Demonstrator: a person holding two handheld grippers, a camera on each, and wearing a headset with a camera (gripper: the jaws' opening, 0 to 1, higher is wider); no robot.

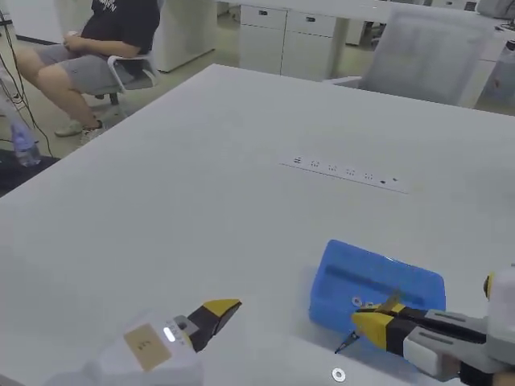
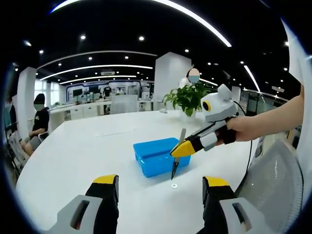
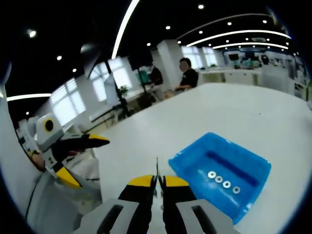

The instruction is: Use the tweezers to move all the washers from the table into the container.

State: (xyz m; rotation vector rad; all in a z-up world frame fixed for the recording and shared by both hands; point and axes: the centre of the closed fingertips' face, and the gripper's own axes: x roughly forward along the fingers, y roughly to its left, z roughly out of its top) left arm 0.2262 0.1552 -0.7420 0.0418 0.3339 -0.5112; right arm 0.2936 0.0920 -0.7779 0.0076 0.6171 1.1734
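Our right gripper, clenched on the tweezers, holds their near-upright tip just off the loose washer at its six o'clock, beside the blue container; our left gripper gapes empty, farther away.

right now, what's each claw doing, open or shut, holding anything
left claw: open, holding nothing
right claw: shut on the slim grey metal tweezers

container blue | table white | washers silver | tweezers dark | left tool yellow-tipped, black
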